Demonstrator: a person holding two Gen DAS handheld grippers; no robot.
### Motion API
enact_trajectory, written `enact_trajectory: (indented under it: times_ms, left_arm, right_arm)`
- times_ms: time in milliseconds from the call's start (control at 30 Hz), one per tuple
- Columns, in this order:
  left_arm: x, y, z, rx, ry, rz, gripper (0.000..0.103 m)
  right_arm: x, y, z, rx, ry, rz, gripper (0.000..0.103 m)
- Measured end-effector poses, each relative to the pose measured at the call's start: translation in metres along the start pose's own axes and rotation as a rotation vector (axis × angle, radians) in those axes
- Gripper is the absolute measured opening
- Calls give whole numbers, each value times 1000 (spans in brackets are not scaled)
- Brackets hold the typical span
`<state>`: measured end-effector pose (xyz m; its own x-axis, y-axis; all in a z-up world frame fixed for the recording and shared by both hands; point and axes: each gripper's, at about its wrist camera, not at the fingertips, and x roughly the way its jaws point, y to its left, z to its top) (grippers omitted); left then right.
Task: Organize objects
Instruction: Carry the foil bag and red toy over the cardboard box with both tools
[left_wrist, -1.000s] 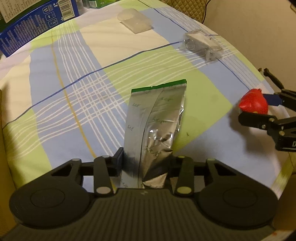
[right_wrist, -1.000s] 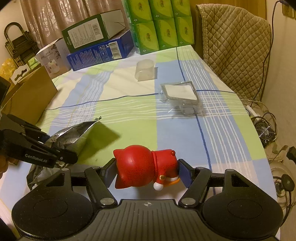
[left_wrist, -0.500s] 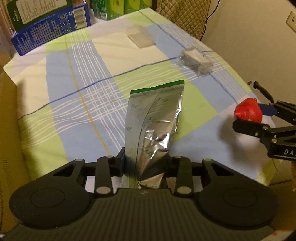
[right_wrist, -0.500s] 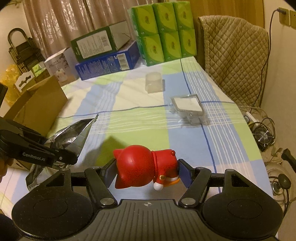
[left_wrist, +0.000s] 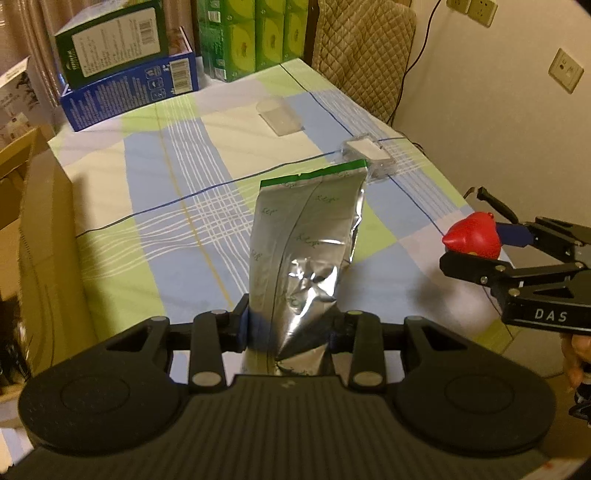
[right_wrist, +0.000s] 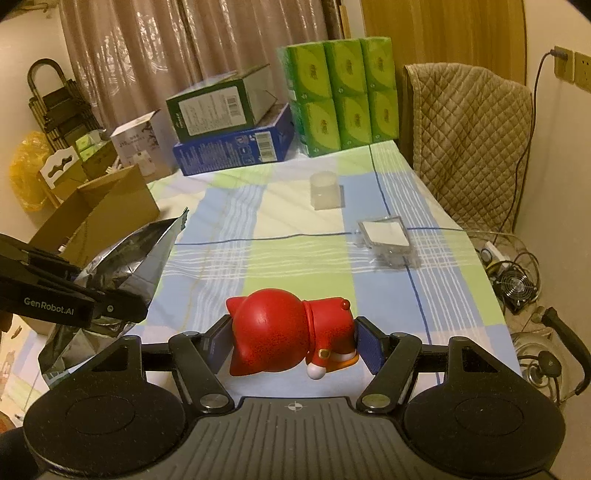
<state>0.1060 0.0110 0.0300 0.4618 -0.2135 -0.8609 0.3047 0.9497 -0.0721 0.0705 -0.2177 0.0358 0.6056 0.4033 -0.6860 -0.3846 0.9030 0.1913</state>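
My left gripper (left_wrist: 290, 326) is shut on a silver foil pouch (left_wrist: 308, 236) with a green top edge and holds it above the checked tablecloth (left_wrist: 184, 206). The pouch also shows at the left of the right wrist view (right_wrist: 122, 266), with the left gripper (right_wrist: 122, 302) clamped on it. My right gripper (right_wrist: 291, 341) is shut on a red cat figurine (right_wrist: 284, 332) lying sideways between the pads, above the table's near end. In the left wrist view the figurine (left_wrist: 472, 234) and right gripper (left_wrist: 491, 251) are at the right.
A clear lidded box (right_wrist: 386, 236) and a translucent cup on its side (right_wrist: 325, 188) lie on the cloth. Blue and green cartons (right_wrist: 229, 129) and green tissue packs (right_wrist: 340, 96) stand at the far end. An open cardboard box (right_wrist: 92, 214) is left of the table; a quilted chair (right_wrist: 465, 147) is on the right.
Both grippers have risen and pulled back from the table with their loads, so more of the room and far boxes shows. Neither grip has changed.
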Motion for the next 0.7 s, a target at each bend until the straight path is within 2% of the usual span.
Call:
enact_trajectory:
  times_ms: [700]
  left_arm:
    - [-76,22,-15,-12,-82,70,32]
  right_arm:
    - [-29,65,24,-86,-57,57,66]
